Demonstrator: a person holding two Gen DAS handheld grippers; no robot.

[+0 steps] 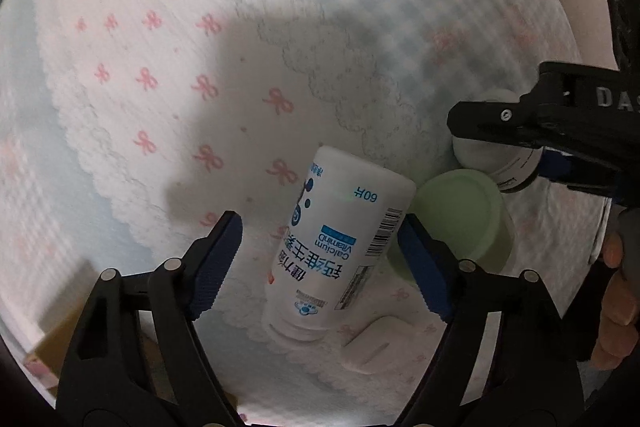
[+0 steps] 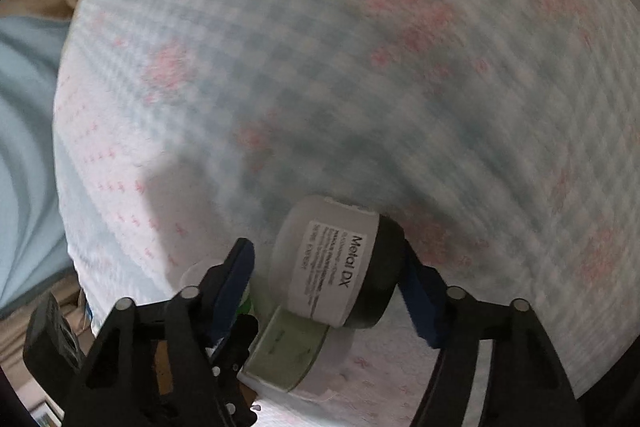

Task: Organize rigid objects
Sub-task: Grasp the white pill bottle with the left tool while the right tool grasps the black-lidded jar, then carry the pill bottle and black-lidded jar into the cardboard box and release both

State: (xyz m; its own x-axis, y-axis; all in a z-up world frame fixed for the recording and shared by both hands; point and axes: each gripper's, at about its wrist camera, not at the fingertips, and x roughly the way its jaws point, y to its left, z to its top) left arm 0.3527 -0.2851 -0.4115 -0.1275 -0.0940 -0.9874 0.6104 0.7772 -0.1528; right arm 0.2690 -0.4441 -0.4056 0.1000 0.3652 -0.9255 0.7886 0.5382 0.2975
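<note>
the left hand-held gripper (image 1: 320,255) stands wide, its blue pads on either side of a white calcium bottle (image 1: 340,247) that lies on its side on the bedding (image 1: 160,87). the right pad sits at the bottle's wall, perhaps touching, while the left pad is clearly apart from it, so nothing is gripped yet; the straddle looks like a line-up for a pinch across the body, where the flat label gives the pads an even surface.

just beside the bottle's base lies a pale green jar (image 1: 460,223), and a small white flat piece (image 1: 376,343) rests near the bottle's neck.

the right hand-held gripper (image 2: 328,275) reaches over a short round container (image 2: 340,267) with a white label and black cap. the right pad meets the black cap, but the left pad stands off the white end, so it too looks open, not yet clamped. the green jar (image 2: 288,355) lies right below it, seemingly touching, so a careless closing could nudge it.

the objects are clustered together on soft cloth, which may let them roll.
</note>
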